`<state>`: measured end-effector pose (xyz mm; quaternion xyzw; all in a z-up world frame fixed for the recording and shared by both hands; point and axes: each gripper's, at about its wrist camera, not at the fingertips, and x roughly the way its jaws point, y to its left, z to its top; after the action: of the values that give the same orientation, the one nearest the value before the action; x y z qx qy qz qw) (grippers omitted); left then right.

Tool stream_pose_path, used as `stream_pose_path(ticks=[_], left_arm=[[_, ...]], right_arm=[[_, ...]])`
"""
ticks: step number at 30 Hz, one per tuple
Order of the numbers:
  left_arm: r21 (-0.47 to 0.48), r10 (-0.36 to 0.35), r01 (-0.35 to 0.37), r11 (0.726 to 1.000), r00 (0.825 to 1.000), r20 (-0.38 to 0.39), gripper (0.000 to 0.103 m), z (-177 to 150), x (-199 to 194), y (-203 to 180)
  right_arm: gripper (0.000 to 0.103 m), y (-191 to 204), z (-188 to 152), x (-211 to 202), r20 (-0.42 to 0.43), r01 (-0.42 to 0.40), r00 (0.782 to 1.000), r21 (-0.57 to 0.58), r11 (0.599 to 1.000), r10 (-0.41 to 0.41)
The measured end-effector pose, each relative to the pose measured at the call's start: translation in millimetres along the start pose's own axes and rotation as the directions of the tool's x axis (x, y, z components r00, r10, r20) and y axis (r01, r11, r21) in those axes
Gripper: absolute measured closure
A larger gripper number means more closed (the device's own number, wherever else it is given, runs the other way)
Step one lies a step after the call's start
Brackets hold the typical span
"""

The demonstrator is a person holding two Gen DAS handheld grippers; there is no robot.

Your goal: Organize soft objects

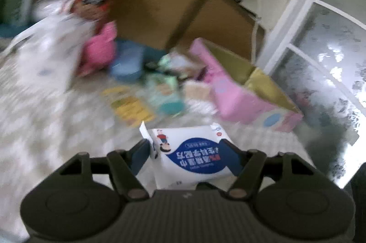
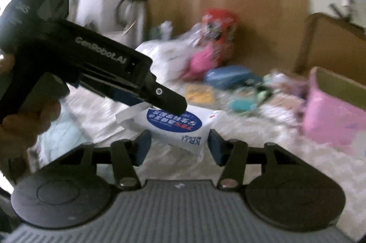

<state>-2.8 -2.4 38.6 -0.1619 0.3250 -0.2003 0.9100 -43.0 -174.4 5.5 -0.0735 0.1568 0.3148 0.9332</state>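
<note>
**Left wrist view: white pack held crosswise between my fingers**

Left wrist view shows my left gripper (image 1: 186,155) clamped on the white wipes pack (image 1: 192,151), its pads against the pack's two ends. The pack's long axis runs nine to three, blue label up, print upside down, loose flap at ten o'clock. In the right wrist view, my right gripper (image 2: 179,147) stands partly open around the same pack's near end; whether its pads touch I cannot tell. The pink box (image 1: 249,103) sits at two o'clock on the bed (image 1: 45,128).
</note>
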Motion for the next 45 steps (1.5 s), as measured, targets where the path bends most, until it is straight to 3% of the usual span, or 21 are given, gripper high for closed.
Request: stream_pose_path(ticks=[4,8,10,15,17,19,21,22,23,29,31,32,36,38,40,41,43,45], left_arm=[[0.084,-0.065,0.063,0.994,0.998,0.018,0.036,28.4,34.6,-41.6],[0.160,-0.128,0.123,0.979,0.992,0.020,0.036,52.9,77.9,-85.4],[0.190,-0.151,0.146,0.971,0.988,0.014,0.036,61.5,99.3,-105.8],[0.223,-0.170,0.165,0.961,0.985,0.005,0.036,69.2,148.6,-148.3],[0.224,-0.160,0.158,0.962,0.987,-0.010,0.030,69.3,169.0,-160.3],[0.223,-0.131,0.133,0.966,0.991,-0.024,0.030,67.3,183.0,-165.7],[0.202,-0.122,0.126,0.971,0.992,-0.032,0.030,65.8,186.5,-162.8],[0.189,-0.133,0.137,0.972,0.991,-0.033,0.030,63.5,183.7,-160.1],[0.188,-0.141,0.145,0.971,0.989,-0.032,0.030,62.7,178.5,-156.0],[0.201,-0.160,0.149,0.968,0.987,0.036,0.030,46.7,116.6,-118.8],[0.196,-0.152,0.138,0.971,0.987,0.056,0.027,34.5,89.9,-94.1],[0.197,-0.135,0.119,0.973,0.988,0.069,0.027,28.2,76.9,-81.1],[0.154,0.020,-0.038,0.987,0.993,0.115,0.027,7.2,32.2,-19.9],[0.106,0.122,-0.136,0.985,0.985,0.126,0.027,1.0,17.7,12.8],[0.050,0.222,-0.231,0.972,0.965,0.137,0.028,-2.0,8.0,39.6],[0.011,0.230,-0.233,0.972,0.963,0.139,0.028,-2.0,3.6,50.2],[-0.095,0.164,-0.151,0.984,0.974,0.158,0.027,0.6,-5.4,70.3],[-0.130,0.155,-0.133,0.982,0.973,0.172,0.026,1.1,-6.8,76.5]], right_arm=[[0.046,-25.7,10.0,-15.9,0.094,0.152,0.984,-0.001,0.988,-0.151],[0.047,-67.8,17.3,-33.6,0.143,0.290,0.945,0.045,0.956,-0.294],[0.047,-88.2,18.3,-40.3,0.142,0.321,0.934,0.060,0.945,-0.327],[0.047,-144.3,20.9,-47.0,0.130,0.441,0.881,0.121,0.890,-0.454],[0.046,-168.7,19.1,-43.3,0.097,0.486,0.860,0.148,0.862,-0.501],[0.046,-190.0,16.0,-37.8,0.036,0.553,0.825,0.158,0.818,-0.564],[0.042,-209.8,10.7,-32.9,-0.032,0.653,0.751,0.175,0.737,-0.659],[0.038,-217.7,7.9,-34.8,-0.049,0.676,0.730,0.198,0.710,-0.682],[0.037,-223.0,5.3,-39.2,-0.056,0.678,0.725,0.230,0.698,-0.686],[0.038,-217.9,-4.2,-60.0,0.004,0.602,0.756,0.387,0.698,-0.654],[0.039,-208.0,-2.2,-58.3,0.036,0.553,0.785,0.412,0.724,-0.619],[0.045,-195.3,-3.2,-61.3,0.052,0.528,0.798,0.420,0.738,-0.600],[0.064,-154.0,6.8,-42.7,0.084,0.372,0.897,0.385,0.845,-0.434],[0.074,-129.8,14.5,-22.7,0.071,0.296,0.939,0.329,0.897,-0.336],[0.074,-106.7,21.7,3.9,0.044,0.243,0.964,0.247,0.938,-0.261],[0.074,-96.9,24.7,16.2,0.023,0.227,0.971,0.215,0.950,-0.237],[0.073,-80.8,28.2,39.5,-0.023,0.193,0.981,0.181,0.964,-0.192],[0.073,-69.0,32.2,57.6,-0.055,0.175,0.984,0.157,0.972,-0.168]])
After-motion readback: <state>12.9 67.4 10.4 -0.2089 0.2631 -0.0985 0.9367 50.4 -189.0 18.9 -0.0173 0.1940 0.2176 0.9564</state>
